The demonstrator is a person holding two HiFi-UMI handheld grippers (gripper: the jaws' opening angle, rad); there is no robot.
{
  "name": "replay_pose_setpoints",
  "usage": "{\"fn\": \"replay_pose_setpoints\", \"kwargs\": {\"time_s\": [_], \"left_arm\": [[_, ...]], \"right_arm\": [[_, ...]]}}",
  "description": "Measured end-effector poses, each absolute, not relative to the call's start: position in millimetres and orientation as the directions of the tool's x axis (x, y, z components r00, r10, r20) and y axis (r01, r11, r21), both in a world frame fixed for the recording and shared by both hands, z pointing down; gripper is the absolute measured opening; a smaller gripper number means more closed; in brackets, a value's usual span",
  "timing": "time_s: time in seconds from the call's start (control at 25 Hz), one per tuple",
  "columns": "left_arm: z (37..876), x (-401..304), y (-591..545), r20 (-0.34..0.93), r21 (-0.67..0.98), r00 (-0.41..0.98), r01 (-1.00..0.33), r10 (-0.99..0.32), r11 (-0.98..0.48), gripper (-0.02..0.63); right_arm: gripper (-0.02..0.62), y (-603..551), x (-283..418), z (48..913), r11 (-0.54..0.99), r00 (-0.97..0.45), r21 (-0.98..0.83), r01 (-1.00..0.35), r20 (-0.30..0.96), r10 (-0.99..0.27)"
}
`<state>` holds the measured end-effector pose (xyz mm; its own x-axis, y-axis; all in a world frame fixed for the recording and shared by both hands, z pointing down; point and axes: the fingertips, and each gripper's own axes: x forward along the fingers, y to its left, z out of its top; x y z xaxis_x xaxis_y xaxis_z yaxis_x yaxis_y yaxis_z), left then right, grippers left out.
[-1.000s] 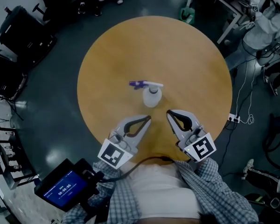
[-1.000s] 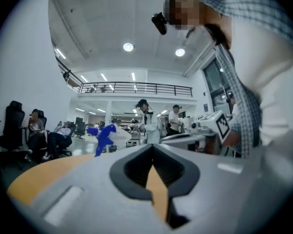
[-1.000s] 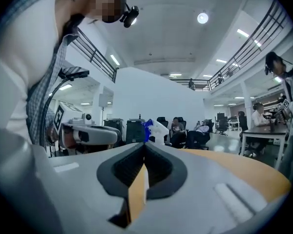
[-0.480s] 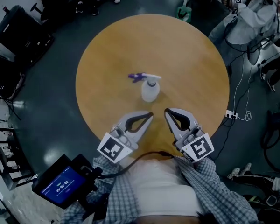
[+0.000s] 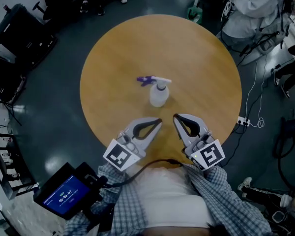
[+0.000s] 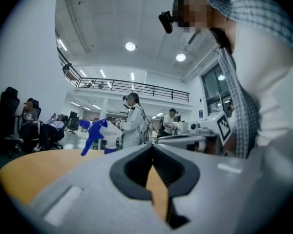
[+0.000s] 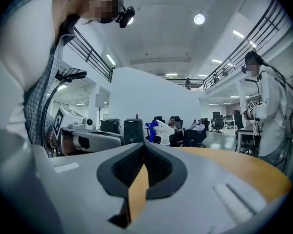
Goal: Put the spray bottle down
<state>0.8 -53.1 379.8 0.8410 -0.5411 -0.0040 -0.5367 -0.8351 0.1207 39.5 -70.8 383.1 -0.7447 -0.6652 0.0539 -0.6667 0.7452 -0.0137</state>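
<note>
Clear plastic spray bottle with white head and purple trigger [image 5: 159,93] stood upright near middle of round wooden table [image 5: 196,58]. Job looked done. You held left hand-held gripper [image 5: 156,123] and right hand-held gripper [image 5: 178,118] shut and empty, near bottle, likely pulled back to leave it alone. Nothing stood between. Black chairs [image 5: 19,31] and person in grey top [image 5: 250,9] were well away.

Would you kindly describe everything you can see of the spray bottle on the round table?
The spray bottle has a pale, translucent-looking plastic body and a spray head that is white with a purple-blue end pointing left in the head view. It stands upright on its base near the middle of the wooden table. Only the table touches it.
</note>
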Motion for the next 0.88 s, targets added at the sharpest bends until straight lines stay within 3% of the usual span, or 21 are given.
{"fn": "replay_pose_setpoints", "kwargs": {"time_s": [0.88], "left_arm": [[386.1,1.4,-51.3,0.012,0.134,0.841,-0.538,-0.541,-0.832,0.0]], "right_arm": [[0.003,-63.0,35.6,394.5,0.77,-0.765,0.0,-0.638,0.115,-0.633]]}}
